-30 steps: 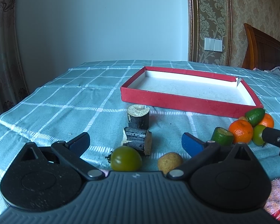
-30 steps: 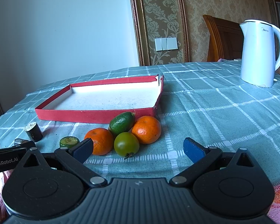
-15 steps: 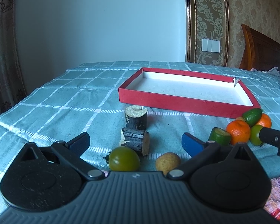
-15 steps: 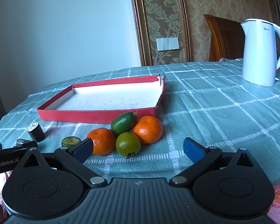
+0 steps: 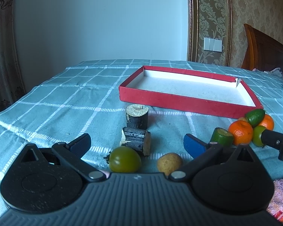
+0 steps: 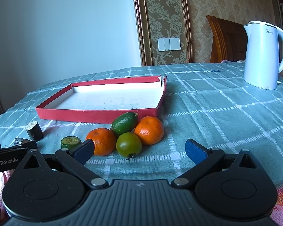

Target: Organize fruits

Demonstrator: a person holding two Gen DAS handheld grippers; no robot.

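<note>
Fruits are all loose on the tabletop (image 6: 217, 101), none in the red tray (image 6: 96, 114) so far. My right tongs (image 6: 139, 149) gape wide, empty, near the two oranges (image 6: 149, 130), a green tomato (image 6: 128, 144) and an oval green fruit (image 6: 124, 122). Left tongs (image 5: 136, 144) equally wide, holding nothing, over another green tomato (image 5: 124, 159) and a small tan fruit (image 5: 169, 163).

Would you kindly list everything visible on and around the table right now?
Shallow cardboard tray: one, red outside, white inside, mid-table.
Round tangerines: two, orange, clustered before the tray.
Oval green fruit: one, atop that cluster.
Round green tomatoes: two, one in the cluster, one near the left gripper.
Cut green stub: one, left of the cluster.
Dark sugarcane pieces: two, one upright, one lying.
Small tan fruit: one.
Electric kettle: one, white, far right.
Checked tablecloth: teal.
Left gripper: open.
Right gripper: open.
</note>
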